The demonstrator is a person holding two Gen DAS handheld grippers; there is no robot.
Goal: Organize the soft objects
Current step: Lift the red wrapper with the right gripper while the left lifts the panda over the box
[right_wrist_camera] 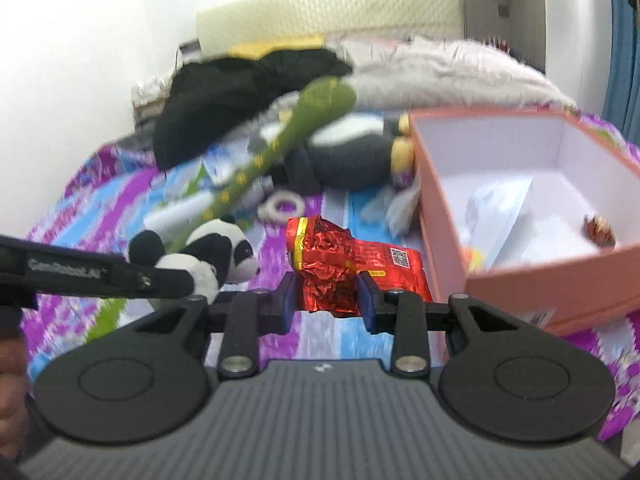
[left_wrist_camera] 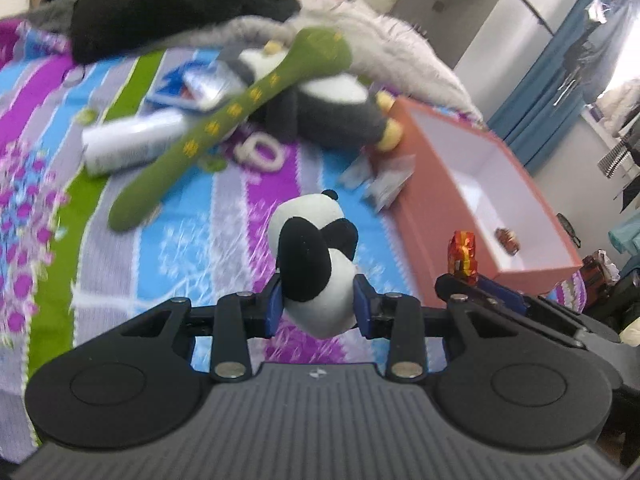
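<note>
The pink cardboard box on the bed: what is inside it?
Inside the pink cardboard box lie white paper or plastic sheets and one small red-brown wrapped item near the right wall. The front wall hides part of the floor, and the paper covers whatever is beneath it.

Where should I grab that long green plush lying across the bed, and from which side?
Take the long green plush around its narrow stalk at mid-length, coming from above with the fingers across it. The stalk is thin; its fat top end rests against the big penguin plush. Both claws are busy: the left claw holds the small panda, the right claw the red packet.
</note>
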